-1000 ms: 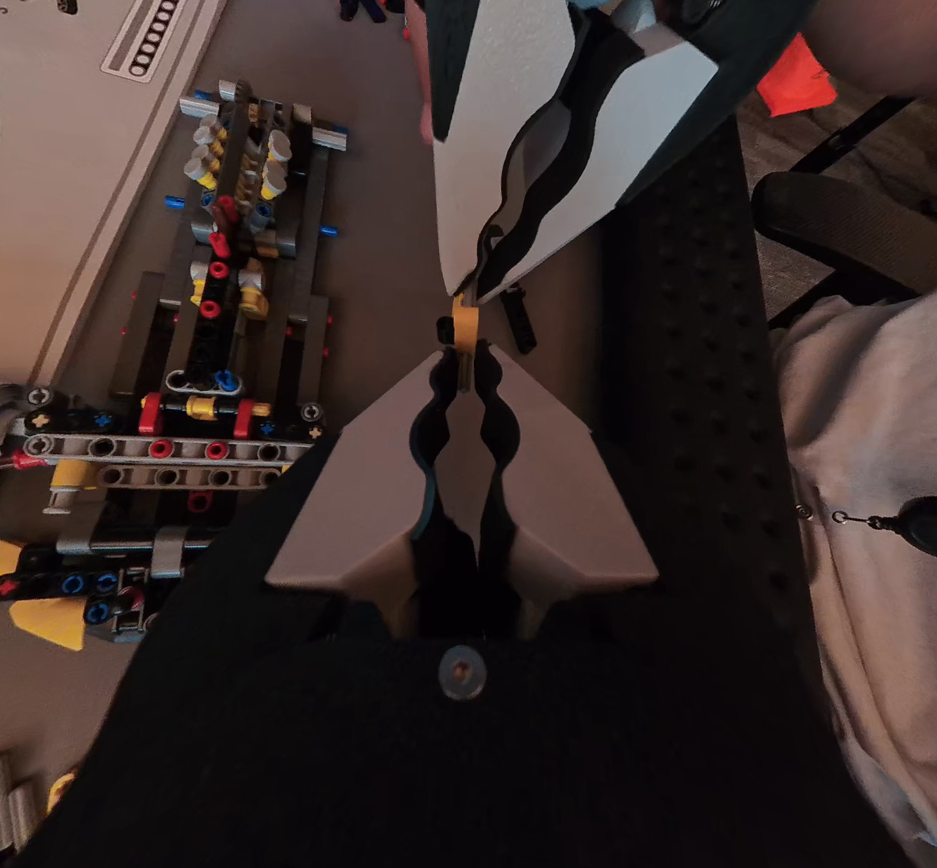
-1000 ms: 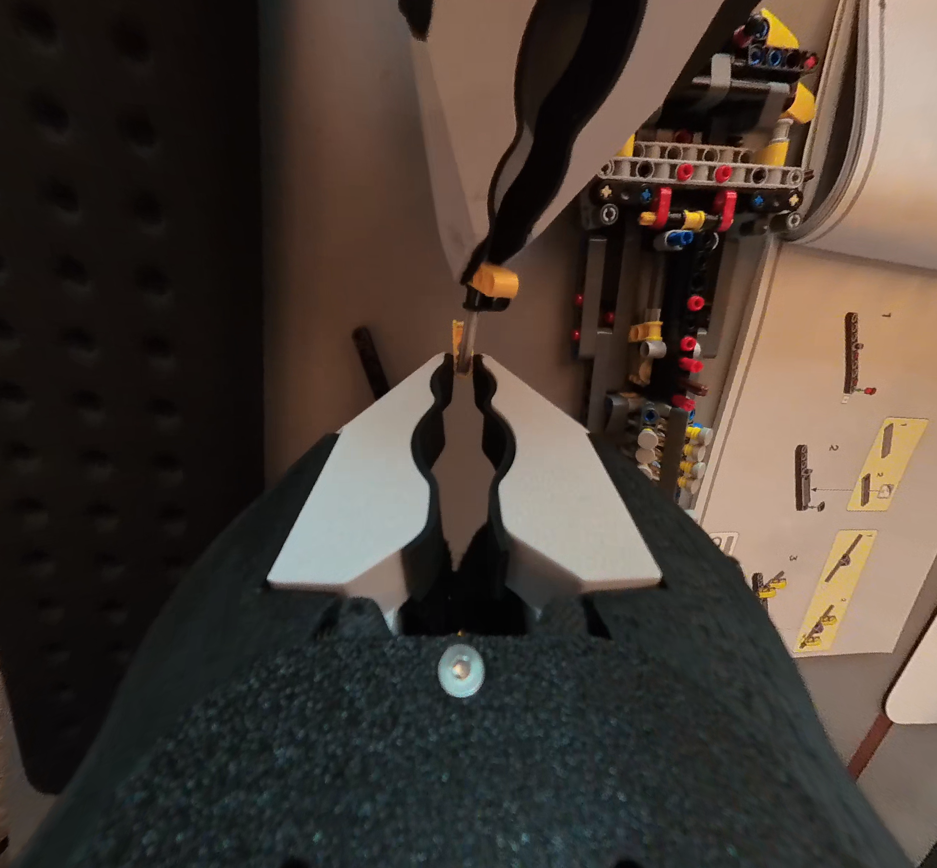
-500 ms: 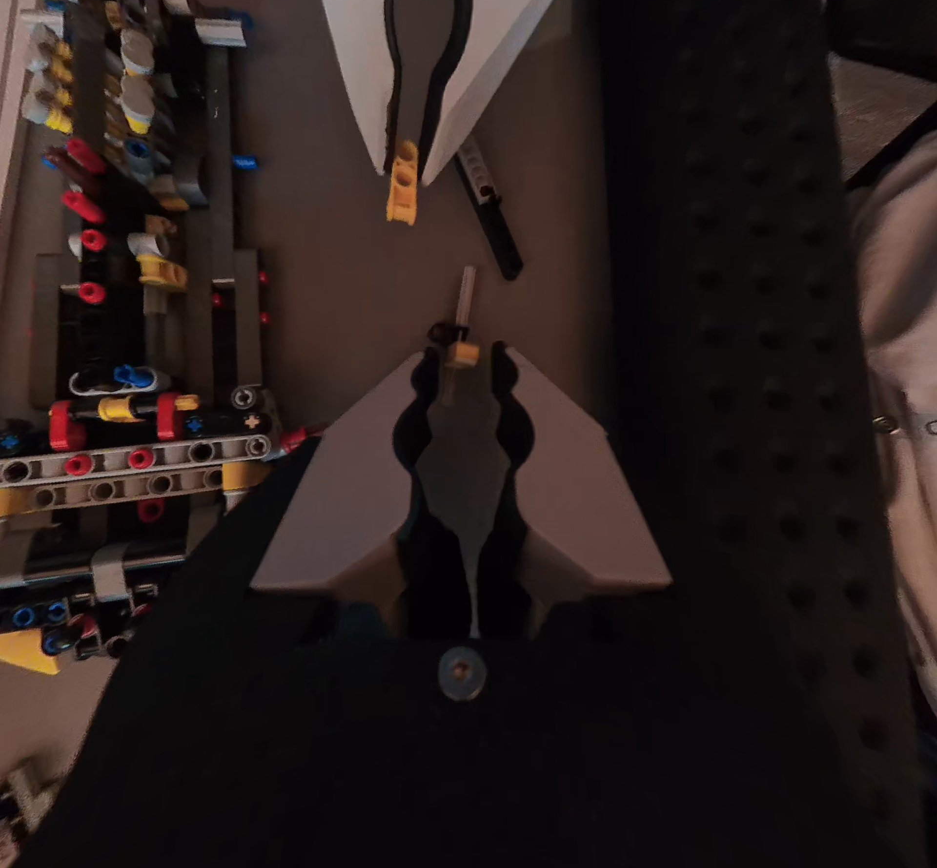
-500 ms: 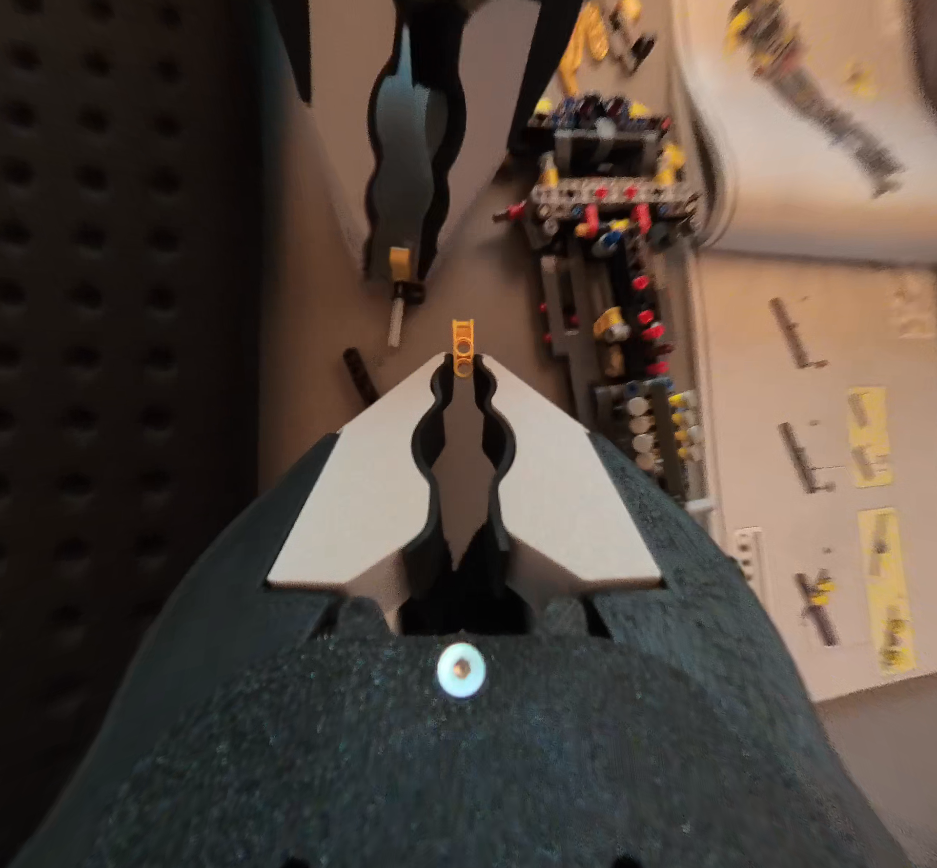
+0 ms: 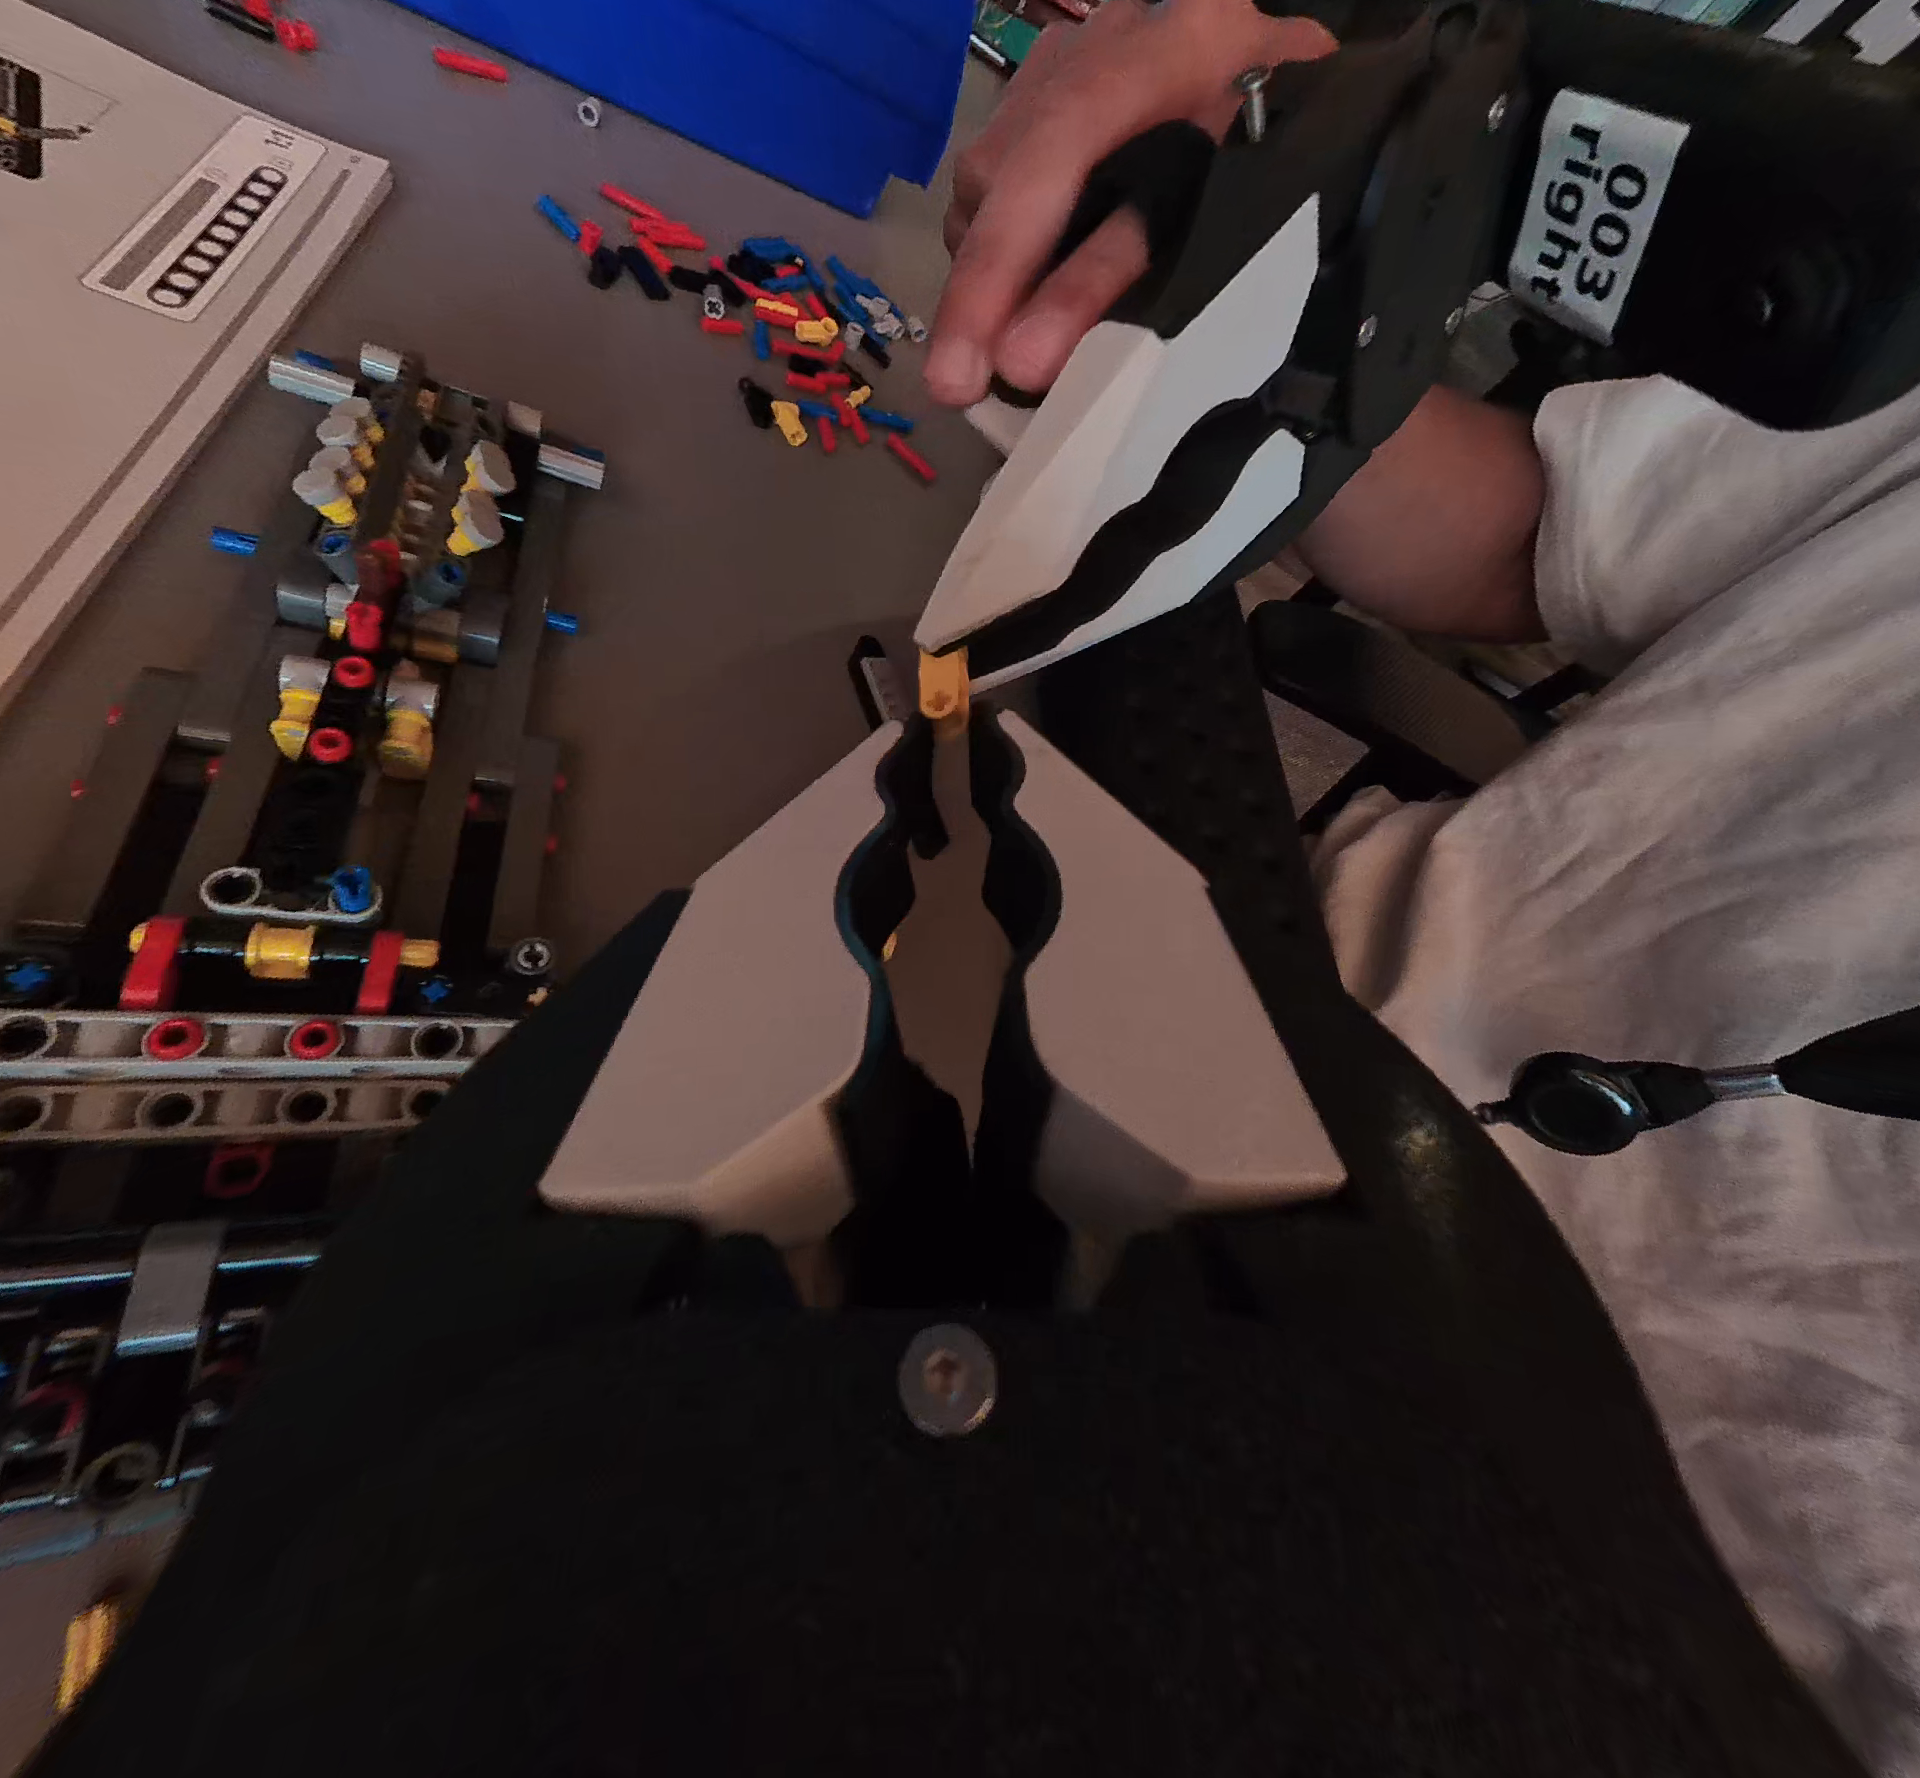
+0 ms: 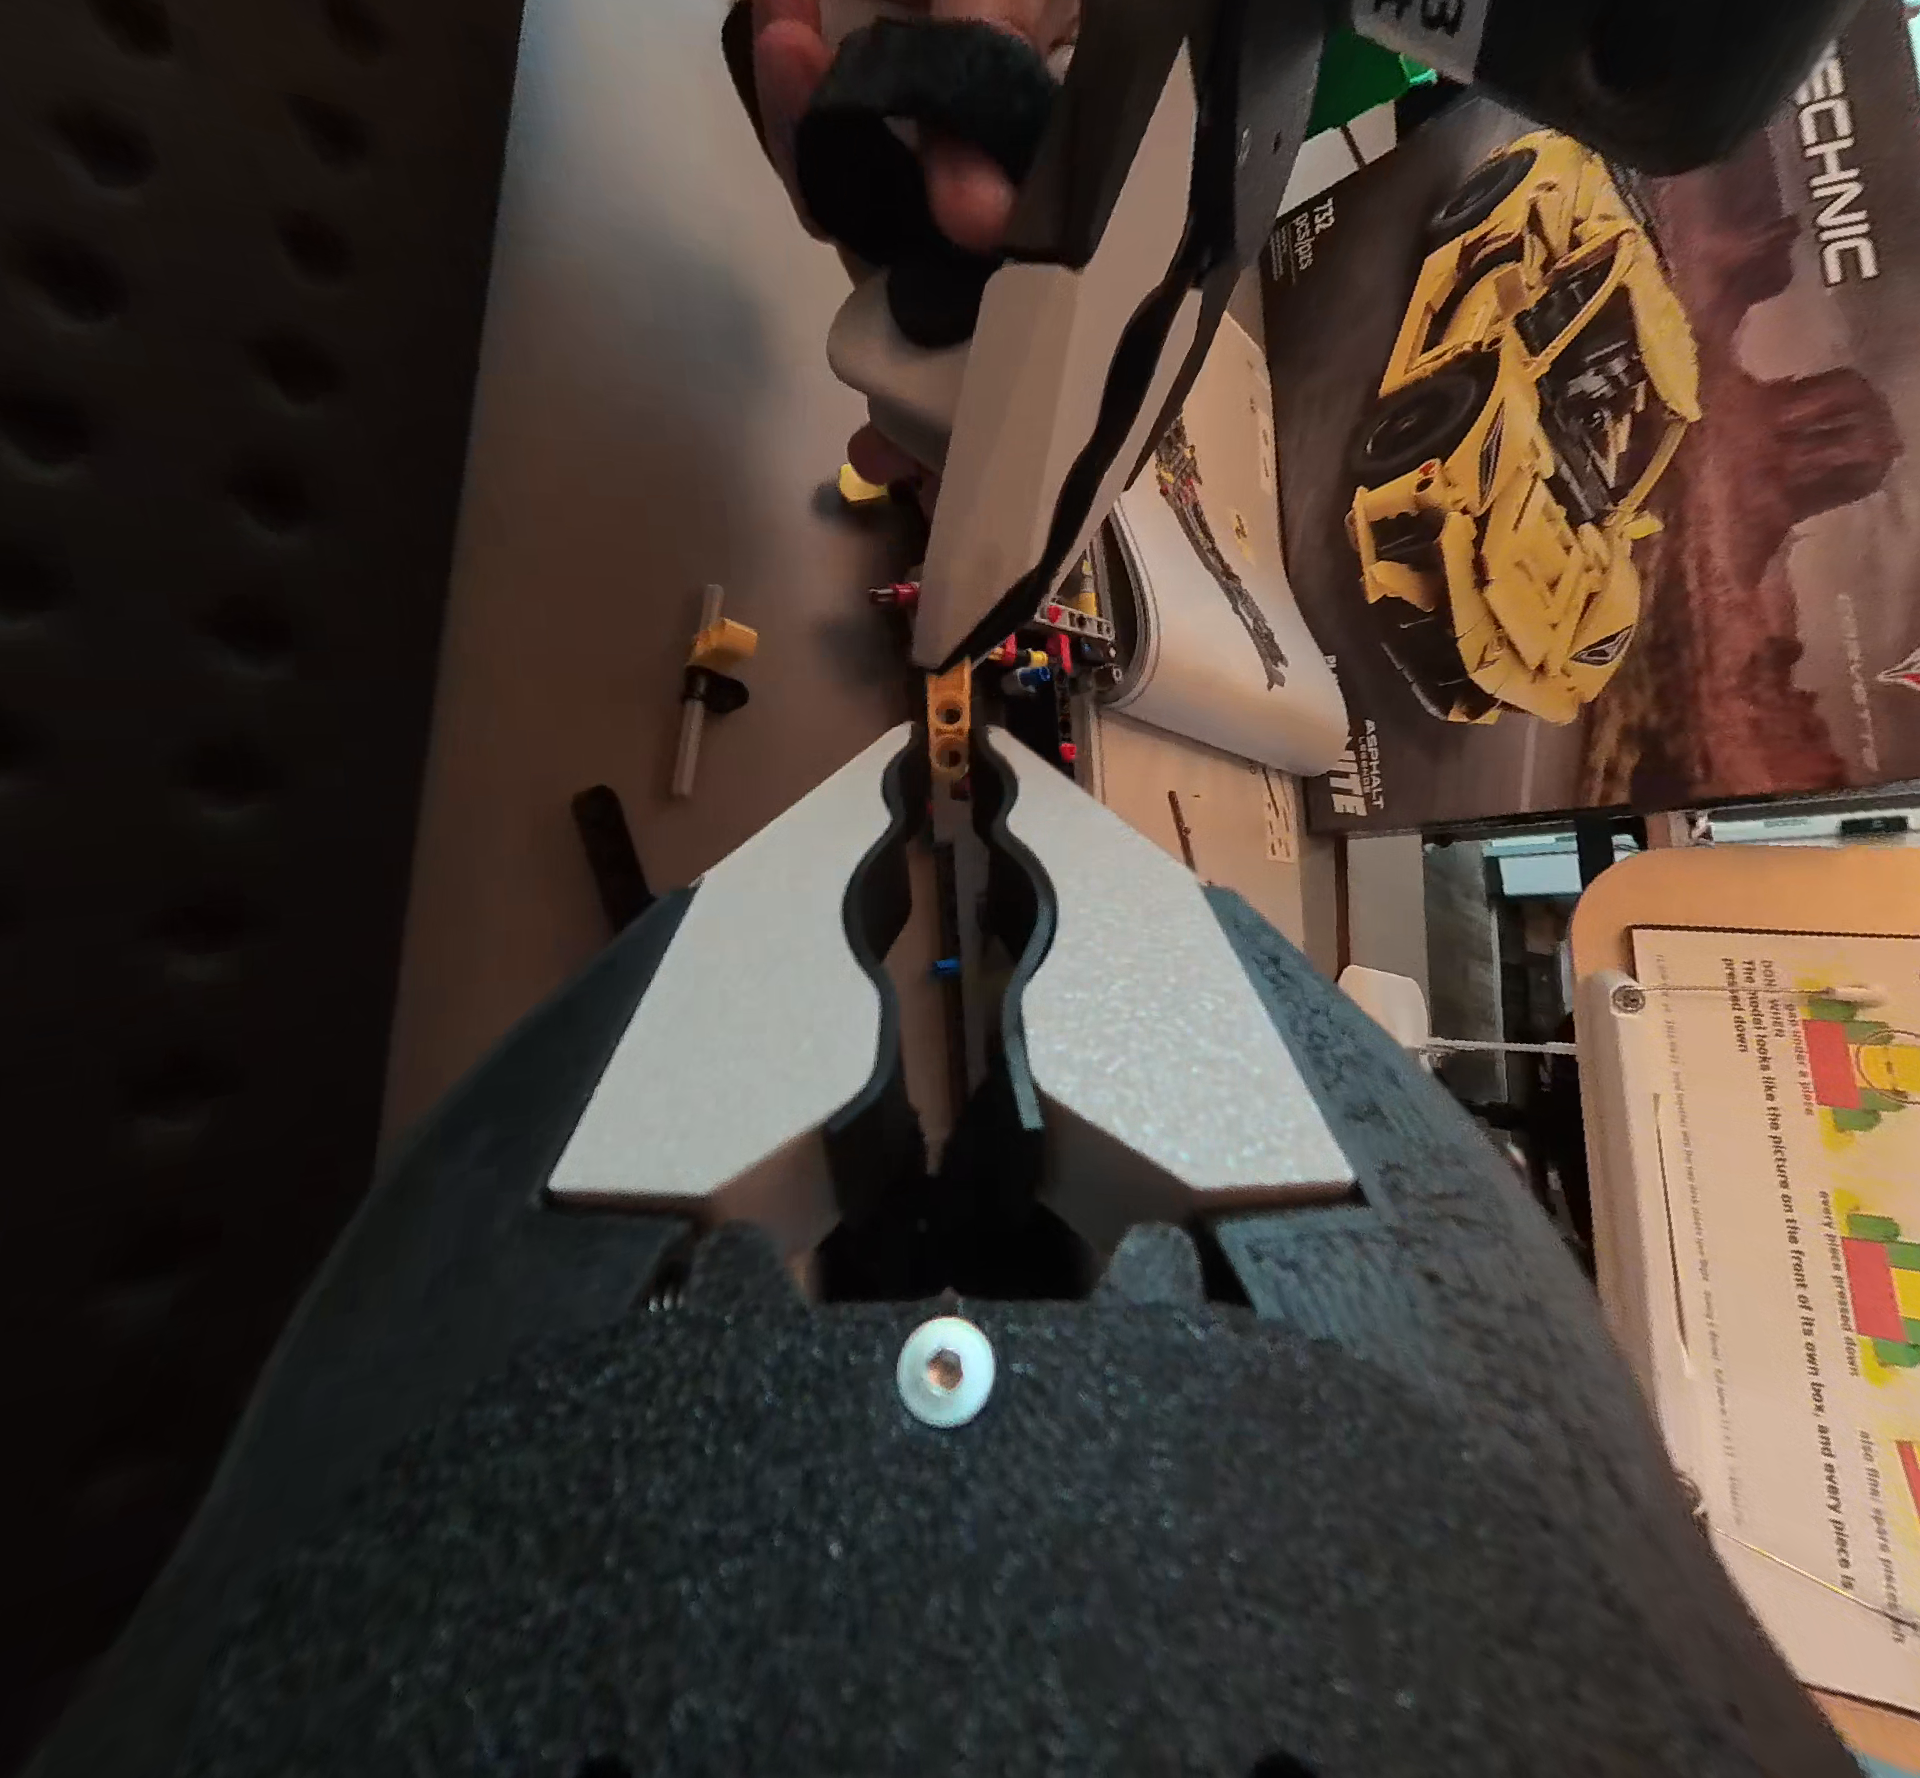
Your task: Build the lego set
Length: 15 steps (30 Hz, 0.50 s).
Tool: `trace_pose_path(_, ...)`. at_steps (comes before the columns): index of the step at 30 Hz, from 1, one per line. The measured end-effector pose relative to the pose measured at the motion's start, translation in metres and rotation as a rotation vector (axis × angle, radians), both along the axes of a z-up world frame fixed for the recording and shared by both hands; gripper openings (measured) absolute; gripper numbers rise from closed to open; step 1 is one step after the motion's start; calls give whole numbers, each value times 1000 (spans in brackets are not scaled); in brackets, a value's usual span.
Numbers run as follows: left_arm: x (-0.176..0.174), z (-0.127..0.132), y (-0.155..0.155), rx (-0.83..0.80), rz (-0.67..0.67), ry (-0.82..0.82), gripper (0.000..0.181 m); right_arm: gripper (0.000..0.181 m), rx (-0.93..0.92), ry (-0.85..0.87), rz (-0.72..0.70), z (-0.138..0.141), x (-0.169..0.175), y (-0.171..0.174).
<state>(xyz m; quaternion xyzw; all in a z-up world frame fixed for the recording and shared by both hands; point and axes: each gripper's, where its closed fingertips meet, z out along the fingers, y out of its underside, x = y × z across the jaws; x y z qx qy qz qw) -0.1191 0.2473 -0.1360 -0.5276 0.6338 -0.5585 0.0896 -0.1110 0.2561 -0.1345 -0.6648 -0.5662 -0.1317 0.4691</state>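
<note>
A small orange-yellow plastic lego connector [image 6: 949, 729], a short beam with round holes through its side, sits in the air above the table [image 5: 675, 585], pinched from both ends. In the right wrist view two of its holes show plainly, one above the other; in the left wrist view [image 5: 942, 692] only one hole and a rounded end show.

The right gripper [image 6: 948, 760] has its jaws drawn nearly together on the lower end of the connector. The left gripper [image 5: 940, 741] meets it tip to tip; its jaws are likewise almost closed, with the other end of the connector and a dark piece caught between them, though the exact hold there is hard to make out. Each gripper has pale grey finger plates with wavy black inner pads on a black body.

Behind the meeting point, on the grey table, lies a light grey axle carrying a yellow bush and a black bush [image 6: 707, 679], and near it a black beam [image 6: 613, 855]. To the left in the left wrist view stands the partly built lego chassis [image 5: 343, 720], long and dark with red, yellow and blue pins and grey holed beams across its near end. Beyond it lie a scatter of small red, blue and black pins [image 5: 800, 315], an open instruction booklet [image 5: 156, 294] and a blue plastic bin [image 5: 623, 14]. The set's box, showing a yellow car [image 6: 1558, 481], stands at the right in the right wrist view.
</note>
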Motion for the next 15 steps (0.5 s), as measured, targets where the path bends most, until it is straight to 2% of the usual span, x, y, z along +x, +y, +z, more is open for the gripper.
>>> trace_pose_path(4, 1, 1, -4, -13, -14, -7, 12, 7, 54, -21, 54, 3, -4, -3)
trace_pose_path(6, 0, -1, -7, 1, -29, -8, 6, 8, 46, -34, 52, 1, -3, -4)
trace_pose_path(8, 0, -2, -6, 53, -32, -29, 6, 8, -1, 41, 16, 0, -3, -4)
trace_pose_path(10, 1, 1, -4, 82, -22, -59, 6, 12, -64, 224, -27, 7, -4, -4)
trace_pose_path(12, 2, 12, -4, 142, -19, -154, 6, 30, -158, 532, -80, 23, -1, -3)
trace_pose_path(14, -1, 31, -9, 180, -33, -287, 6, 30, -347, 840, -105, 33, 1, -4)
trace_pose_path(15, -1, 41, -11, 186, -30, -346, 6, 33, -442, 1004, -69, 42, -2, -7)
